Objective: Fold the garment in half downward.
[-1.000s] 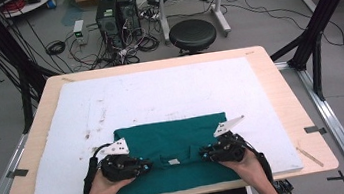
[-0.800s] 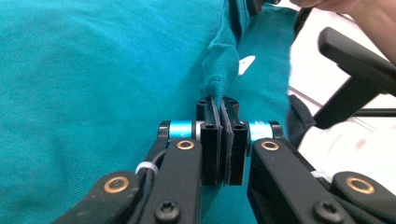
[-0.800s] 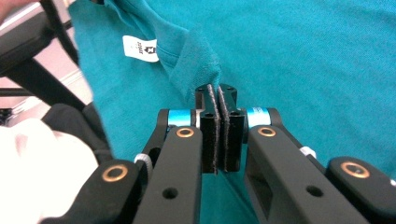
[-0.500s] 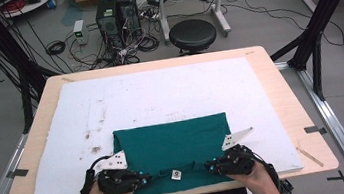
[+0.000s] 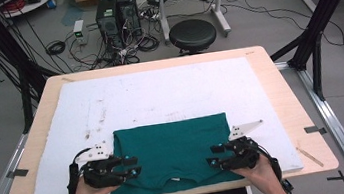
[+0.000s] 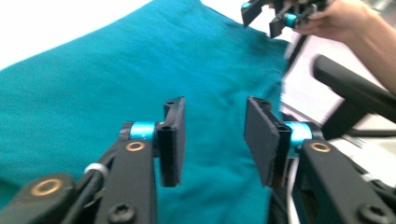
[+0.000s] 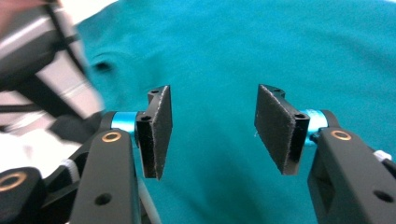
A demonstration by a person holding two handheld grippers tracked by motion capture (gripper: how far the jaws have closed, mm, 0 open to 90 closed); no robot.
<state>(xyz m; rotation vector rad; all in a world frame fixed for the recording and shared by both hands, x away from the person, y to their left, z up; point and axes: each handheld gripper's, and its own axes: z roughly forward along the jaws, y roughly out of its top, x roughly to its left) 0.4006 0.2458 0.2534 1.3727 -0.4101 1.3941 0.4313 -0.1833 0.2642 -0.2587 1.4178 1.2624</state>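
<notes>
Teal T-shirt [image 5: 172, 150] lies folded flat at the near edge of a white mat [image 5: 159, 93] that covers a wooden counter [image 5: 286, 97], its neckline turned toward the person and its lower hem running straight across the mat farther back. At the garment's near-left corner sits the left tool [image 5: 131, 167], gripped in the person's left hand [image 5: 84, 191]; at the near-right corner sits the right tool [image 5: 214, 154], gripped in the right hand [image 5: 257, 166]. Both point inward along the shirt's near edge, toward each other, with the collar between them.

From the left gripper view, the left tool [image 6: 215, 140] has its two black jaws parted, having just been opening, and only the teal cloth [image 6: 93, 93] shows in the gap below them; the pads press on nothing. The right tool [image 6: 266, 16] shows farther off in that same view, at the cloth's far corner.

From the right gripper view, the right tool [image 7: 212, 123] likewise stands with its jaws apart, having just been opening, with the fabric [image 7: 261, 46] lying loose beneath and nothing clamped between the pads.

Beyond the counter, a round black stool [image 5: 193, 33] stands on the grey floor beside two dark computer towers [image 5: 116, 11] and a tangle of cables.
</notes>
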